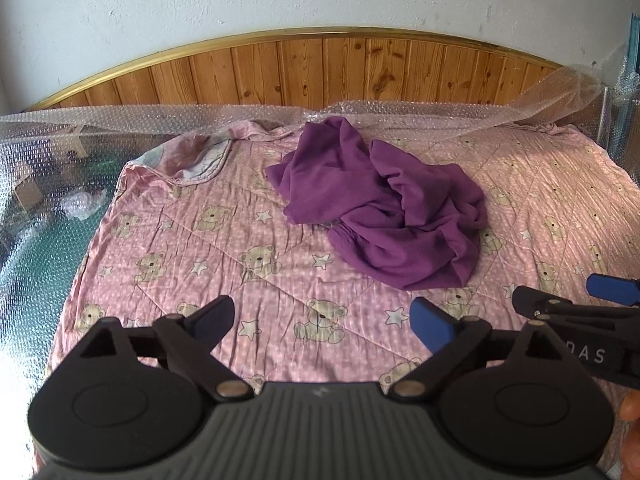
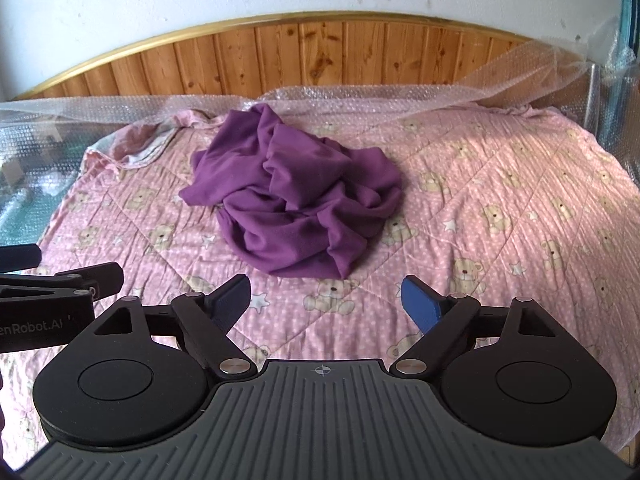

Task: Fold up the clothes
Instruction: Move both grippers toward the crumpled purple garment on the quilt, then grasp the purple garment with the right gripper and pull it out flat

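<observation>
Pink bear-print quilted bedspread (image 1: 180, 264) bearing a crumpled purple soft-knit garment (image 1: 380, 204). Left gripper (image 1: 324, 320) and right gripper (image 2: 326, 300) hover wide open, empty. Limp, light cloth probably; pinch an outer edge.

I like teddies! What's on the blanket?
Pink quilt with teddy bears and white stars, clearest in right wrist view.

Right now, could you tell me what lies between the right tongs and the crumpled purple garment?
Only bare pink teddy-bear quilt separates the right tongs from the crumpled purple garment, shown in the right wrist view.
</observation>
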The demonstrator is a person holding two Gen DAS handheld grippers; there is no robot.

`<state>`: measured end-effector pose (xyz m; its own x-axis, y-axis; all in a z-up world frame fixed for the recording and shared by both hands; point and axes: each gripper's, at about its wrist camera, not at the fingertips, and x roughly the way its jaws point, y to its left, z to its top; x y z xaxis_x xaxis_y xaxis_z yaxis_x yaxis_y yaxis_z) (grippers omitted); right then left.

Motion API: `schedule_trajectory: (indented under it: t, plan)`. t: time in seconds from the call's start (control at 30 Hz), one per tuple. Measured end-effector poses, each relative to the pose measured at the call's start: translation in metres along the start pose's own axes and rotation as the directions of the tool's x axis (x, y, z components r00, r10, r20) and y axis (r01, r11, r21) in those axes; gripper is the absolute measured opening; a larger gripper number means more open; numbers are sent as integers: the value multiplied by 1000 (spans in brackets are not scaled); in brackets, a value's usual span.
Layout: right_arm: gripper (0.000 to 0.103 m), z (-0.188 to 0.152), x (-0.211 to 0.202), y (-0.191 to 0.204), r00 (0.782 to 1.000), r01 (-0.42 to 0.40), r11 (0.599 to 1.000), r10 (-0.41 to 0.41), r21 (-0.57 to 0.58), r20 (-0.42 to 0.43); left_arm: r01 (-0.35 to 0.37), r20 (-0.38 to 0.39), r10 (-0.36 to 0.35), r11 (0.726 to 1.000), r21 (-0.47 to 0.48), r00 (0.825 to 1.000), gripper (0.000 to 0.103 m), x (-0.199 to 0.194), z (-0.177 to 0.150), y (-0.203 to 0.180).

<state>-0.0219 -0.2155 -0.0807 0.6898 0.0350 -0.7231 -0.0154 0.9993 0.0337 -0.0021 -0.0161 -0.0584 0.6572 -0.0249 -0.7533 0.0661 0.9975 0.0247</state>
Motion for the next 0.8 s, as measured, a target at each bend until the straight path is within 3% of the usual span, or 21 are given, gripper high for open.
schedule_trajectory:
  t: [0.2,0.33,0.43,0.63,0.67,0.7,0.73,0.77,0.8]
  plan:
    - [86,11,33,-5,999,-32,999,32,0,-41,-19,-29,17,996,-82,999,100,21,1,14]
    - [88,33,69,0,996,-73,997,71,-25,-57,-32,-54,21,980,-198,998,101,31,-5,35]
    - [91,55,107,9,995,-86,994,82,-65,-51,-58,-91,35,964,-258,995,101,37,-12,47]
    - [91,91,202,29,994,-104,983,97,-152,-50,-138,-165,94,949,-285,982,101,44,-21,49]
    - [78,94,218,31,992,-117,980,107,-161,-66,-148,-174,101,947,-285,980,101,46,-22,48]
    - [41,97,231,31,988,-135,977,121,-164,-92,-154,-180,105,945,-287,978,101,47,-22,47]
    - [20,100,241,29,982,-159,975,141,-152,-122,-157,-184,106,944,-289,977,101,49,-22,46]
    - [9,104,242,23,979,-183,975,168,-128,-117,-154,-187,101,944,-293,977,101,52,-21,45]
    - [8,109,237,16,977,-205,973,197,-102,-85,-150,-188,96,943,-297,977,101,54,-20,43]
